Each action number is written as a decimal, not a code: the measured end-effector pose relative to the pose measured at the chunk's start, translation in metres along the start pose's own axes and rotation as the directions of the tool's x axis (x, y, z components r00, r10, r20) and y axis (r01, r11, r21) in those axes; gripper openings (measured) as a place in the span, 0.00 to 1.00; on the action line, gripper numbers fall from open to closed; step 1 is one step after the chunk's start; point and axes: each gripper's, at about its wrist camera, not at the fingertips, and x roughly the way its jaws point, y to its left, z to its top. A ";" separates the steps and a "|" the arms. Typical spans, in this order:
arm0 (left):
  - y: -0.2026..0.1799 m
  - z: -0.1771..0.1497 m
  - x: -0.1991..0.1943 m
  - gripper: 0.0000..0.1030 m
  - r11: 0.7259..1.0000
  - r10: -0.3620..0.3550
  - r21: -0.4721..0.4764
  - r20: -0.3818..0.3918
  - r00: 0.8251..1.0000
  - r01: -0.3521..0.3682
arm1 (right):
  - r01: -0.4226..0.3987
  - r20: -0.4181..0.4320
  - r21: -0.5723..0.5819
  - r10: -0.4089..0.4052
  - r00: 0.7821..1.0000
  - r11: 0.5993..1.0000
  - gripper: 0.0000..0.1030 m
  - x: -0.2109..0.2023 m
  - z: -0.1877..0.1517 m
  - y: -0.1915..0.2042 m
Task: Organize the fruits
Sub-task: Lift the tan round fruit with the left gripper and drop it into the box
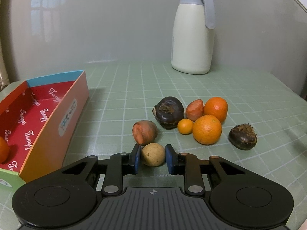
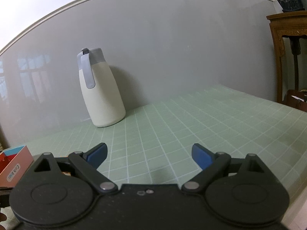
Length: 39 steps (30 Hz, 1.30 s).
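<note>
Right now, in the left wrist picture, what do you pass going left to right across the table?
Red box → tan round fruit in the left tool → small orange → big orange → dark brown fruit.

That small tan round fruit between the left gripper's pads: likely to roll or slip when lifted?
The tan fruit looks round and smooth, so it could roll if released. The left gripper pinches it at its widest sides, which probably holds. Its skin looks firm, likely not fragile.
</note>
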 end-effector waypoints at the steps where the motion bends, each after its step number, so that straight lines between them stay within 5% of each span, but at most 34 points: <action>1: 0.000 0.000 0.000 0.27 1.000 -0.004 -0.002 -0.001 1.000 0.004 | 0.003 0.000 0.001 -0.003 1.000 1.000 0.92 0.001 0.000 0.001; 15: 0.020 0.016 -0.033 0.27 1.000 0.022 -0.011 0.098 0.995 -0.021 | 0.003 -0.006 -0.012 -0.003 1.000 1.000 0.92 0.007 0.000 0.011; 24: 0.057 0.024 -0.055 0.27 0.994 0.108 -0.029 0.155 0.982 -0.104 | -0.015 -0.019 -0.037 0.014 1.000 0.999 0.92 0.010 -0.003 0.024; 39: 0.133 0.019 -0.049 0.27 0.961 0.249 -0.147 0.094 0.964 -0.234 | -0.030 -0.030 -0.065 0.028 0.999 0.997 0.92 0.010 -0.006 0.034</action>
